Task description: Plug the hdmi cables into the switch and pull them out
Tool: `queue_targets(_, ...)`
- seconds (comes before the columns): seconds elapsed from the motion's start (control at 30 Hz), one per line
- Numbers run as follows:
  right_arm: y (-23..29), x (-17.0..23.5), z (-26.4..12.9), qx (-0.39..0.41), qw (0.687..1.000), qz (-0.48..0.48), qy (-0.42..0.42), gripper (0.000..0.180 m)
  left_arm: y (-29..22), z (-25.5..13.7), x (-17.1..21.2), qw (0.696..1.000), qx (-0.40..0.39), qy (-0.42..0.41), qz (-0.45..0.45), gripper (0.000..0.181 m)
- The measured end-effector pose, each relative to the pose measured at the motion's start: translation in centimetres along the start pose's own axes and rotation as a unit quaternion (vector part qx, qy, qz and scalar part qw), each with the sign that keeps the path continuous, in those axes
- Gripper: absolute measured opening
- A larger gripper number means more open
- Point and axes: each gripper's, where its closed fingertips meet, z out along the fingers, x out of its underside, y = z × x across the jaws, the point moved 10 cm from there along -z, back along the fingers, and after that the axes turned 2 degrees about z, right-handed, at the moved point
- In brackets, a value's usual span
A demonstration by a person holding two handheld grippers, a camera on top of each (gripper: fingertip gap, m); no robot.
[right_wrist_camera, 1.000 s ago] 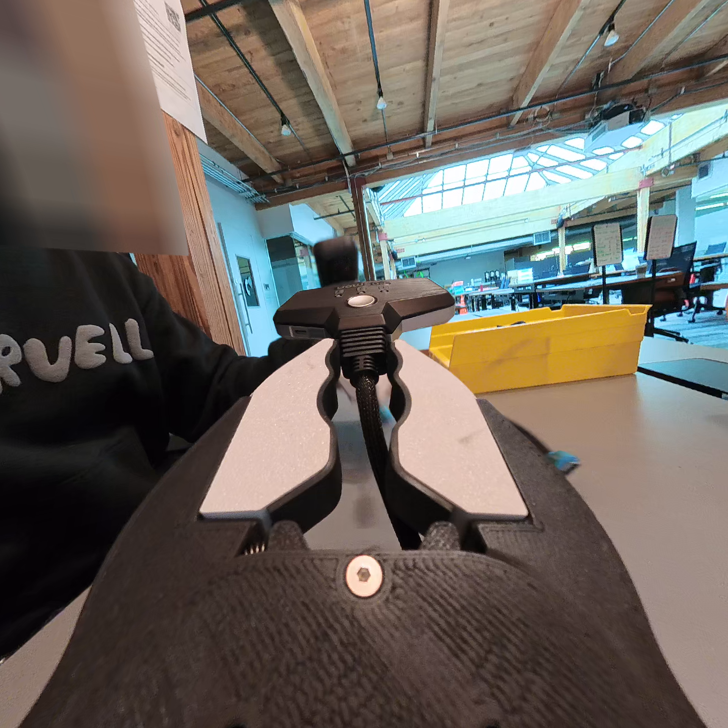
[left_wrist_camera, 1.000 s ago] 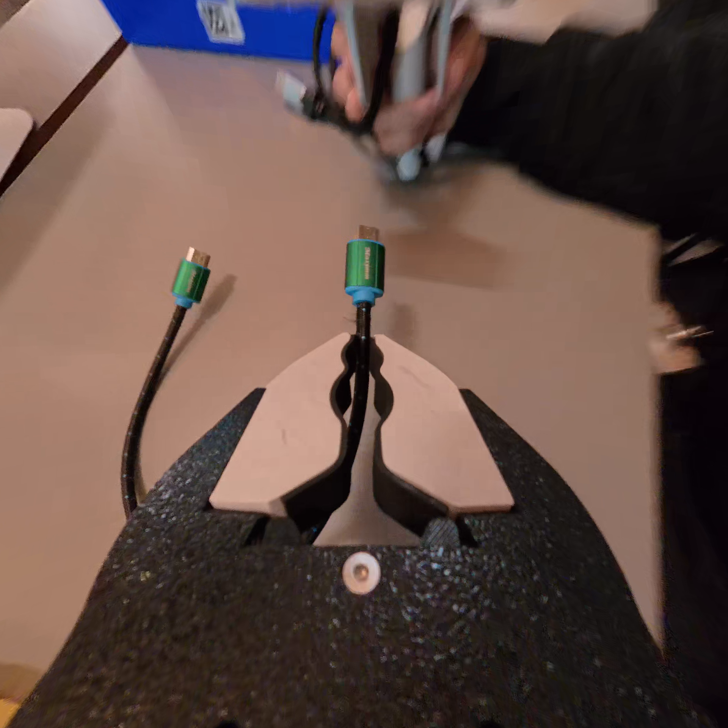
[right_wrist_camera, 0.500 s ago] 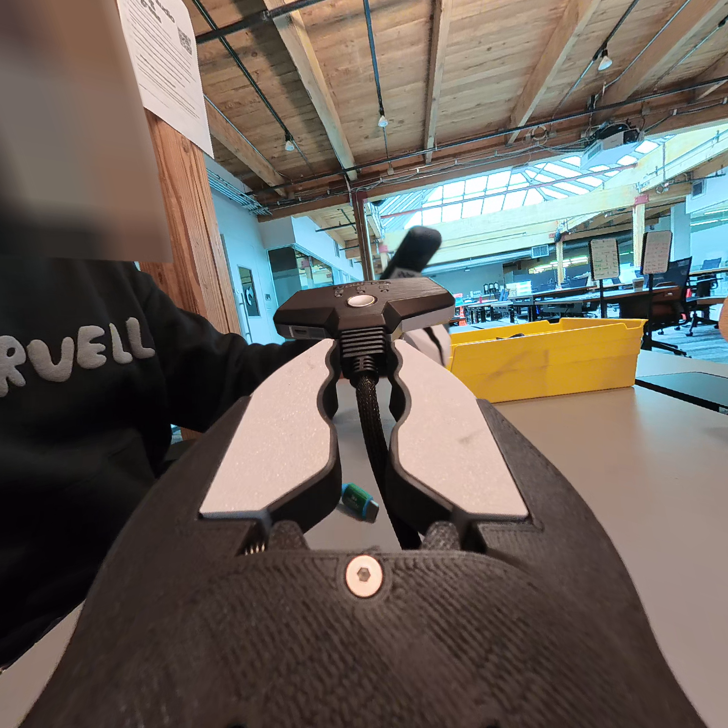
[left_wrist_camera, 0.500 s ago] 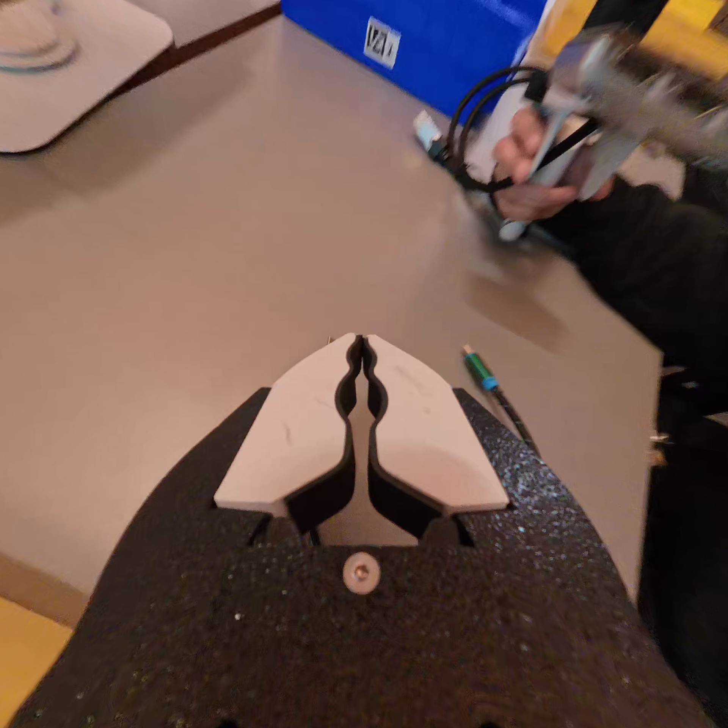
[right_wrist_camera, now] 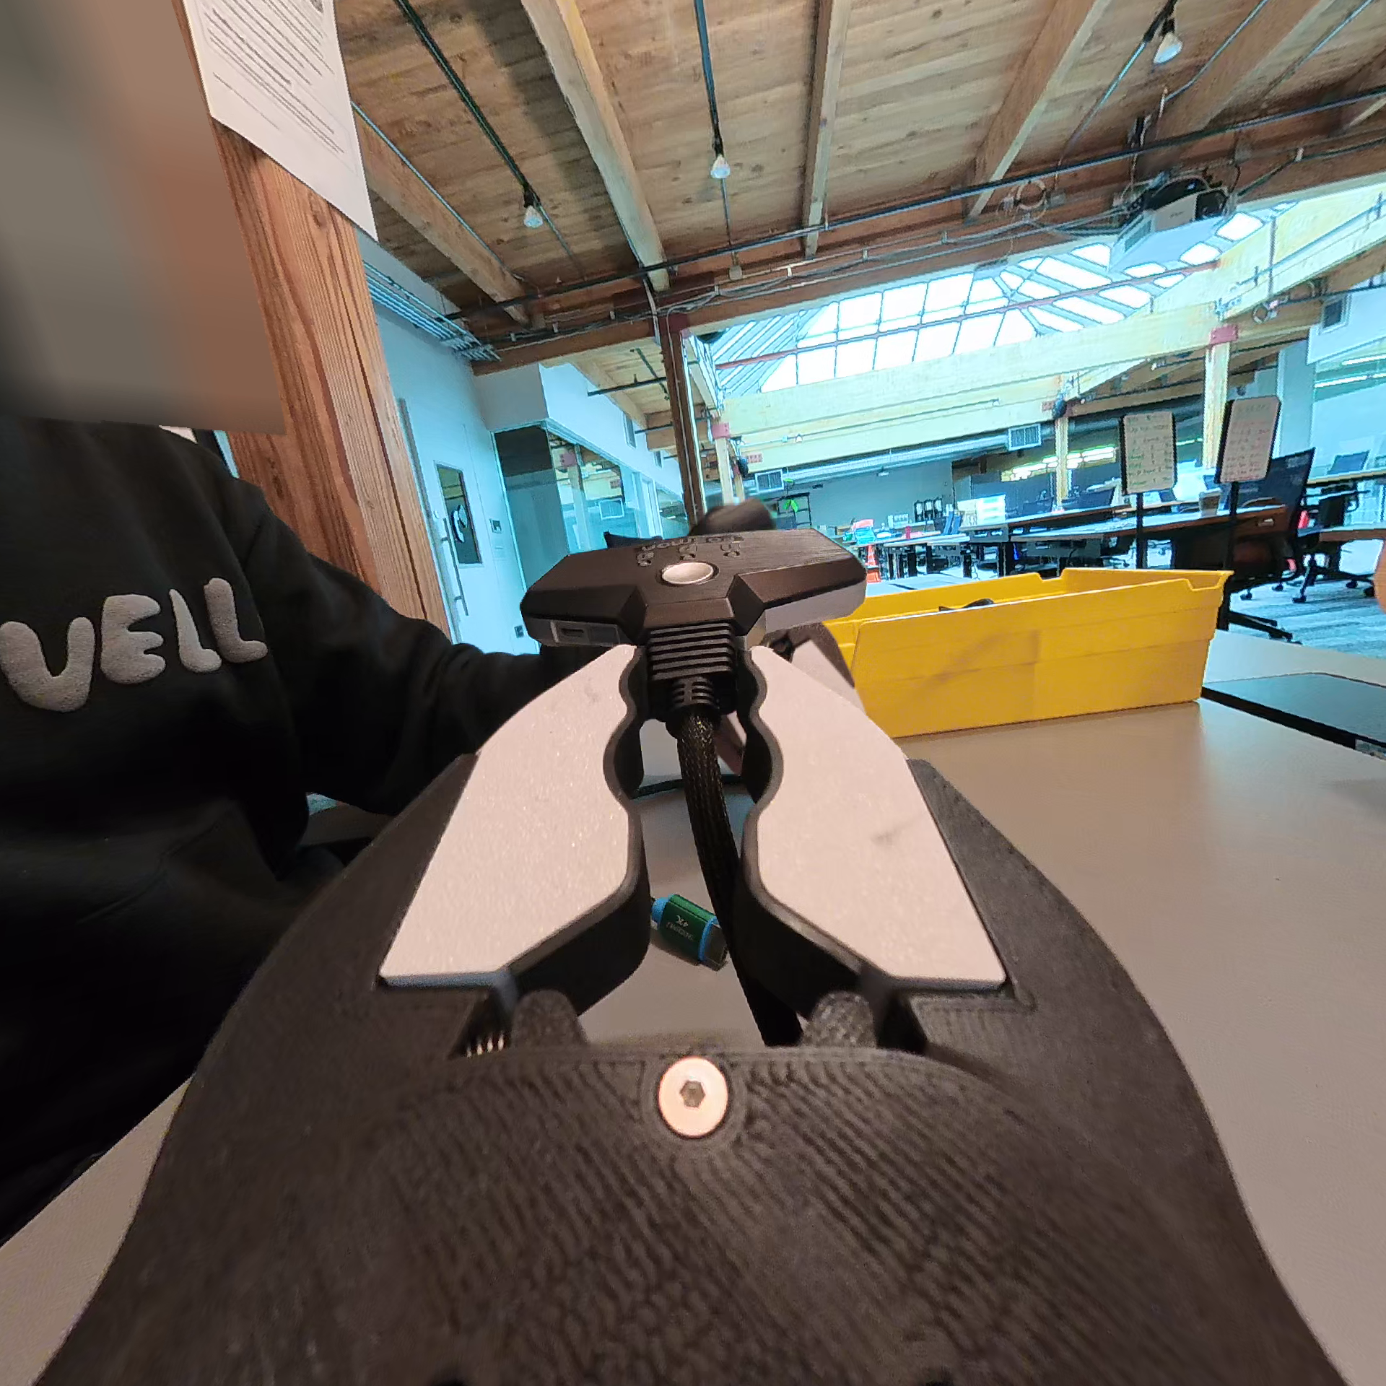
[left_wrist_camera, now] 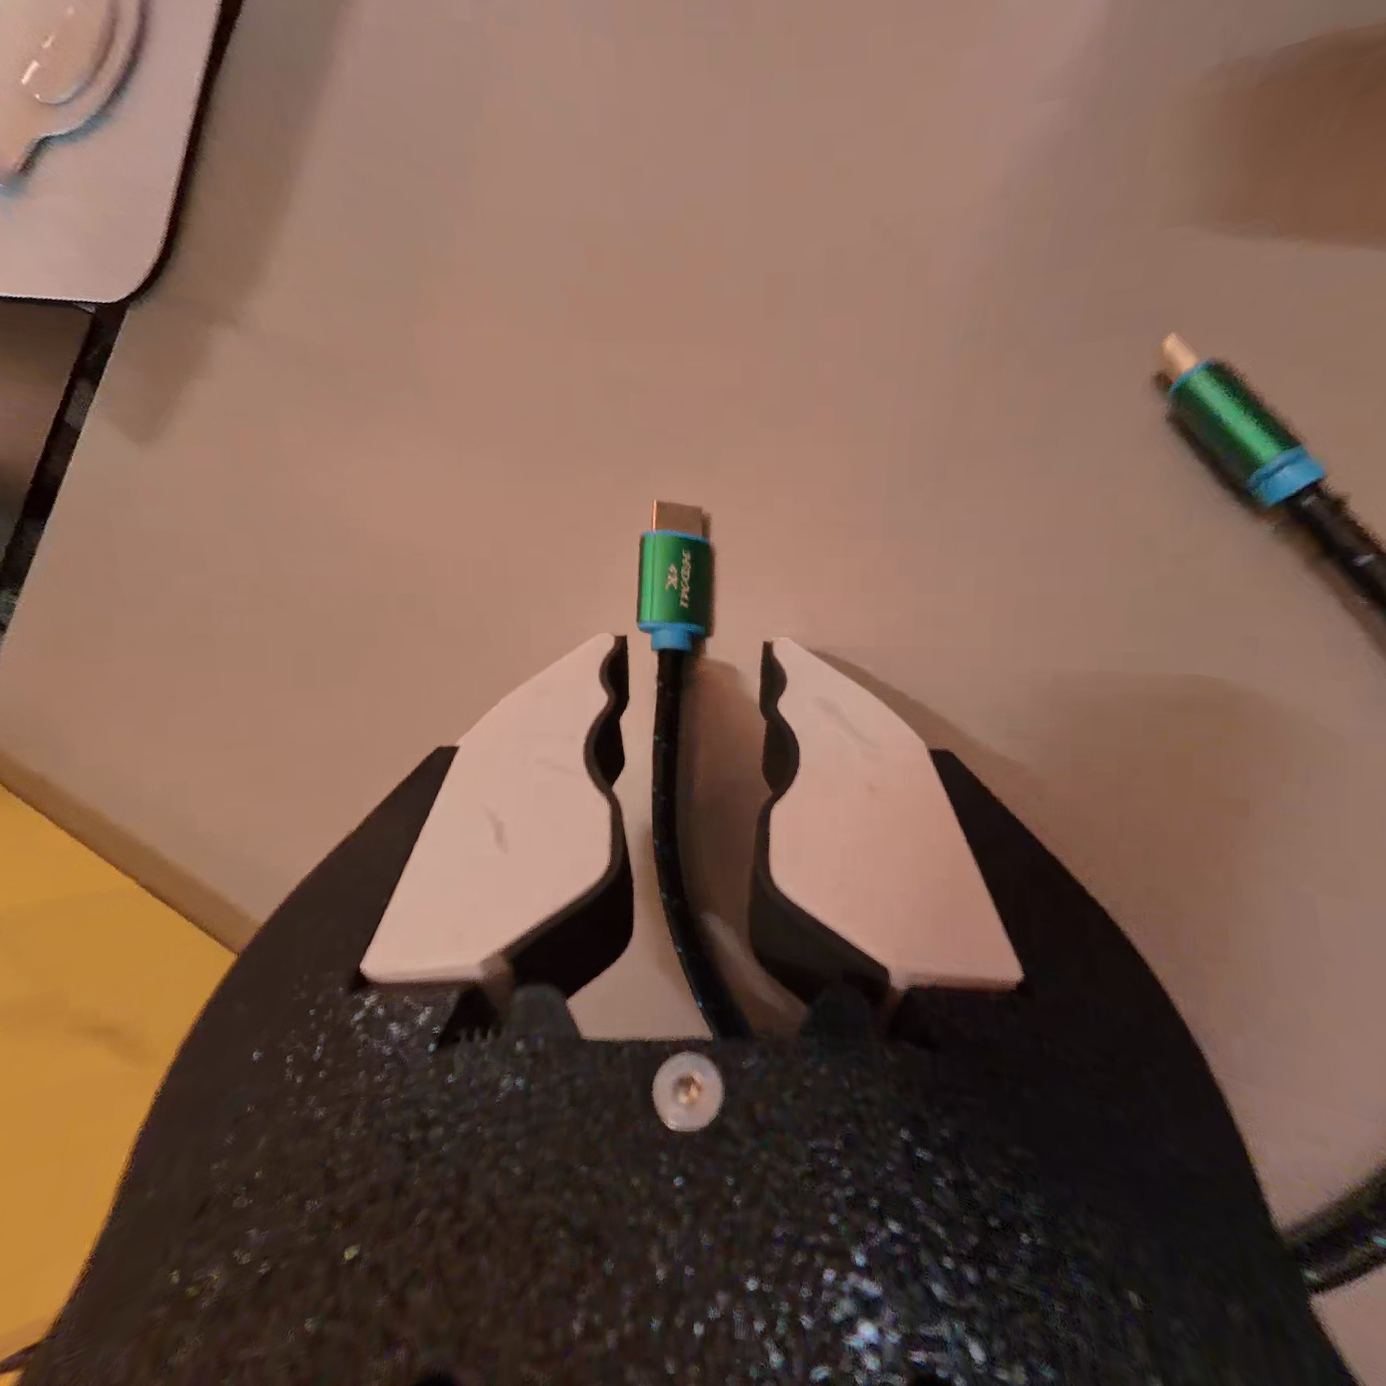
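Observation:
In the left wrist view, my left gripper point(left_wrist_camera: 694, 646) is open low over the table. A black braided HDMI cable point(left_wrist_camera: 671, 787) runs between its fingers with a gap on each side. Its green plug point(left_wrist_camera: 675, 577) lies just past the fingertips. A second green HDMI plug point(left_wrist_camera: 1230, 427) lies on the table to the right. In the right wrist view, my right gripper point(right_wrist_camera: 690, 664) is shut on the ribbed cable collar of the black switch point(right_wrist_camera: 697, 585) and holds it up above the table. A green plug point(right_wrist_camera: 686, 930) shows on the table below, between the fingers.
A yellow bin point(right_wrist_camera: 1027, 645) stands on the table behind the switch. A person in a black sweatshirt point(right_wrist_camera: 150, 750) sits close on the left. A pale rounded pad point(left_wrist_camera: 75, 150) lies past the table's far left edge. A yellow surface point(left_wrist_camera: 75, 975) shows at lower left.
My left gripper let go of the cable it held one second ago, moved left while shut and empty, then opened around the other cable. My right gripper still holds the switch.

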Motion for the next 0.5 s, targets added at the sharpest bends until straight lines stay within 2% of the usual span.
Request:
queue_targets(0.03, -0.1, 0.0, 0.0, 0.000, 1.000, 0.000, 0.001, 0.022, -0.1, 0.3, 0.2, 1.000, -0.008, 0.010, 0.015, 0.033)
queue_targets(0.17, 0.0, 0.2, 0.0, 0.001, 1.000, -0.001, 0.006, 0.022, -0.2, 0.9, 0.4, 0.995, -0.035, 0.053, 0.074, 0.034)
queue_targets(0.23, 0.0, 0.2, 0.0, 0.001, 1.000, -0.001, 0.007, 0.022, -0.2, 1.2, 0.2, 0.993, -0.044, 0.058, 0.095, 0.027)
queue_targets(0.37, 0.0, 0.3, 0.1, 0.002, 1.000, -0.001, 0.008, 0.022, 0.0, 1.8, 0.4, 0.991, -0.063, 0.074, 0.093, 0.007)
queue_targets(0.5, 0.0, 0.4, 0.2, 0.002, 1.000, -0.002, 0.011, 0.022, 0.0, 2.1, 0.7, 0.992, -0.090, 0.051, 0.074, 0.007)
